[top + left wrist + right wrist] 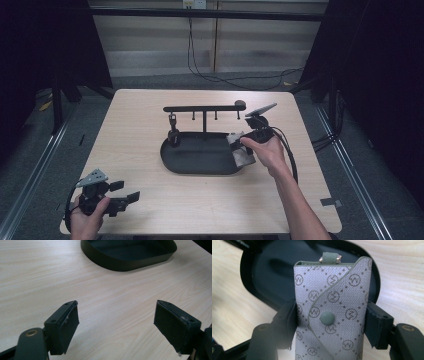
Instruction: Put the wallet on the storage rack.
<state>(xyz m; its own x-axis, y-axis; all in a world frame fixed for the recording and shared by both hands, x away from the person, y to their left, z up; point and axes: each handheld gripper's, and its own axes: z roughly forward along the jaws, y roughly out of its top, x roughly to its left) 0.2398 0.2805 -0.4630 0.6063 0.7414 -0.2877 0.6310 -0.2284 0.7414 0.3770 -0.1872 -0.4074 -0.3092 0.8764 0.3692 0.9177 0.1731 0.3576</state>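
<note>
L gripper (pixel 131 195) low near-left, jaws wide apart; R gripper (pixel 239 141) forward, arm outstretched, jaws clamped.

Pale wood-grain table (pixel 150 130), square-cornered, standing on a grey floor (pixel 30 150). Directly on it, near the middle: a black oval tray (pixel 200 155) with a low rim, a thin post rising from its back edge to a horizontal bar (pixel 200 108) with small pegs hanging. Elsewhere bare wood (pixel 105 305) all round the tray.
</note>
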